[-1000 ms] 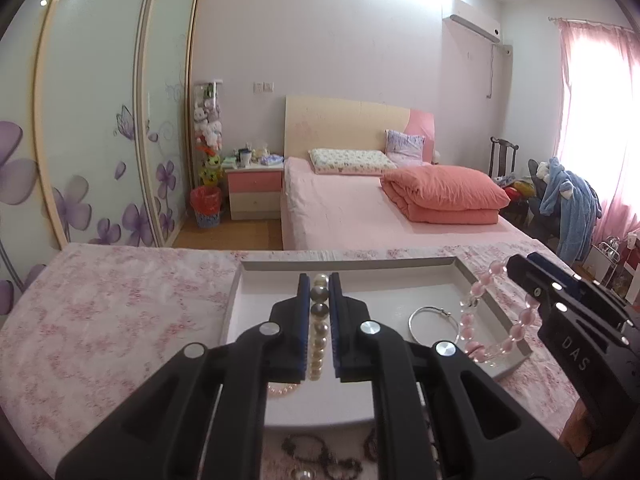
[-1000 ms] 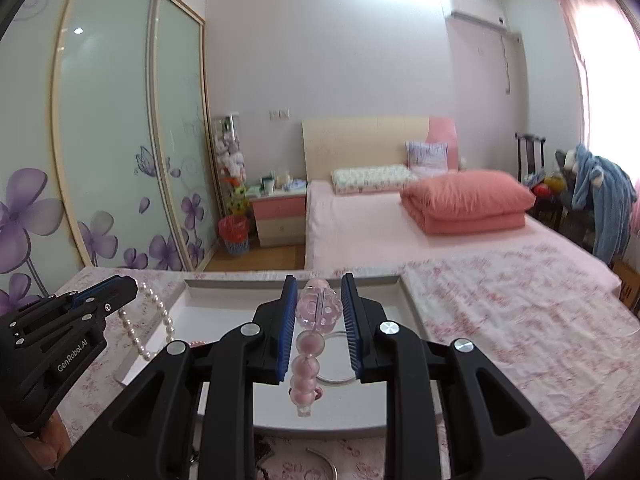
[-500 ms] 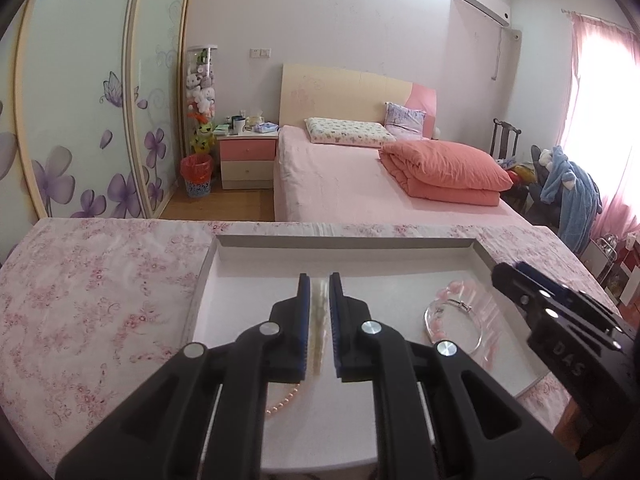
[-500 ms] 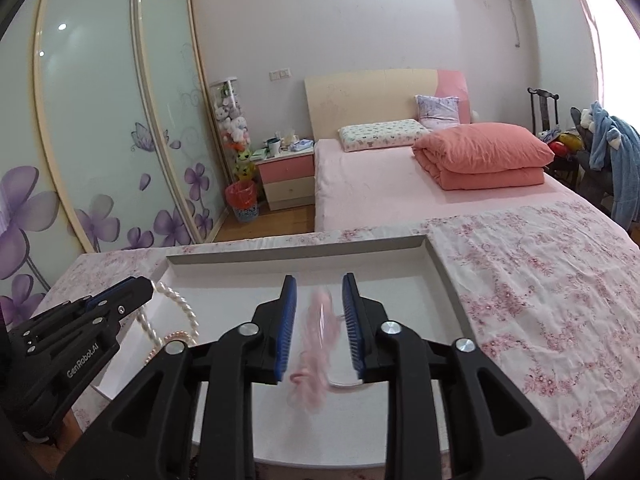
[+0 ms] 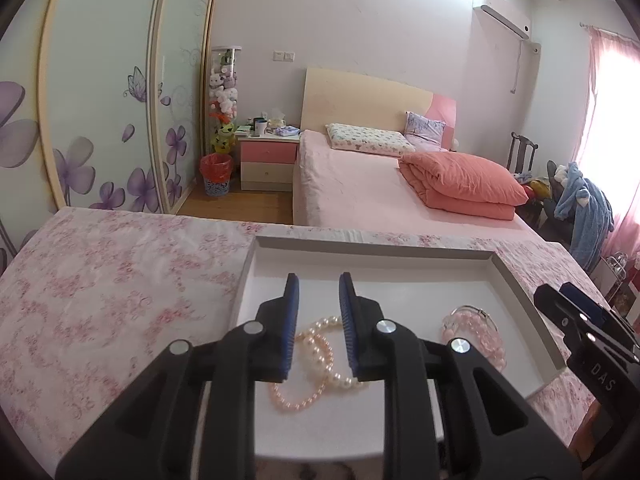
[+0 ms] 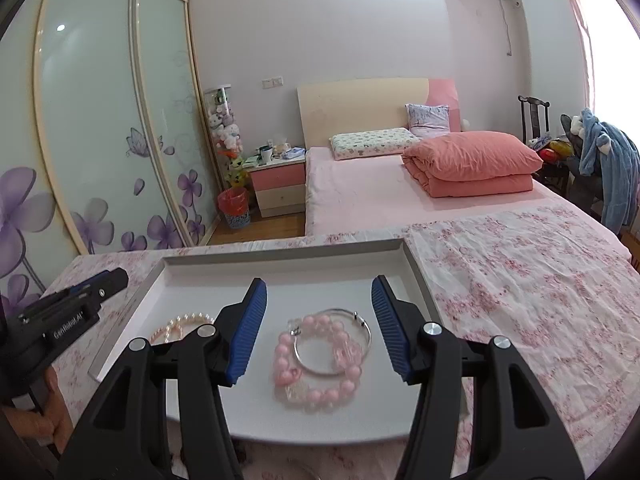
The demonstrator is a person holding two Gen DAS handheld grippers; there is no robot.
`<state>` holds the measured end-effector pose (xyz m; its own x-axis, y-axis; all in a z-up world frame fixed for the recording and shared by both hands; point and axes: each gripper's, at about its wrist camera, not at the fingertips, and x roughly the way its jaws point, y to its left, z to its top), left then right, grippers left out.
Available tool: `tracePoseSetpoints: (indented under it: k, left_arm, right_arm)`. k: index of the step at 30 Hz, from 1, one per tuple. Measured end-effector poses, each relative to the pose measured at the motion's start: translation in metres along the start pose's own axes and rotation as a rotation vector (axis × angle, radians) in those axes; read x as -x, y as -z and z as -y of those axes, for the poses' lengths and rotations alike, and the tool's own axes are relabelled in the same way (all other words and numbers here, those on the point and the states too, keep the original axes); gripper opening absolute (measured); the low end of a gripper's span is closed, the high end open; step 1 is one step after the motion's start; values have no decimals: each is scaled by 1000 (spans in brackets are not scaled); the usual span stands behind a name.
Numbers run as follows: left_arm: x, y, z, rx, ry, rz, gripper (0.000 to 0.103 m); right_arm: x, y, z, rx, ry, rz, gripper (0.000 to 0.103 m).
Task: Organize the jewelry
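White tray, pink bead bracelet, pink floral tablecloth

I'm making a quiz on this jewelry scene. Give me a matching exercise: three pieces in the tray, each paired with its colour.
Things:
1. pearl bracelet
2. bead bracelet
3. bangle

Colours:
A. silver metal
B. pink with some clear beads
C. cream to pale peach

Pairs: 1-C, 2-B, 3-A. All three lie in the white tray; the bangle rests on the bead bracelet.
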<state>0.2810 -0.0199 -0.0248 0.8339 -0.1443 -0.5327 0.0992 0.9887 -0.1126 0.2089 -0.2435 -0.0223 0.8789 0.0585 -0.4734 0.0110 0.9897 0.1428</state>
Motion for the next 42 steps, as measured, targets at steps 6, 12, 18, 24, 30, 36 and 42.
tracePoseSetpoints:
  k: [6, 12, 18, 24, 30, 36, 42]
  left_arm:
    - [30, 16, -9, 11, 1, -6, 30]
    - [58, 40, -24, 13, 2, -28, 39]
    - [77, 55, -43, 34, -19, -30, 49]
    - [88, 63, -52, 58, -25, -46, 52]
    - [94, 70, -56, 67, -23, -61, 53]
    - [96, 77, -52, 64, -5, -84, 53]
    - [92, 84, -46, 48, 16, -117, 54]
  right_arm:
    - [18, 26, 3, 37, -31, -112, 56]
    - [27, 70, 2, 80, -66, -304, 64]
    - [29, 88, -13, 156, -54, -371, 80]
    - [16, 97, -31, 208, -34, -415, 85]
    - [4, 90, -32, 192, -37, -413, 75]
    - [16, 91, -21, 209, -61, -433, 68]
    - [37, 100, -15, 266, -104, -454, 68]
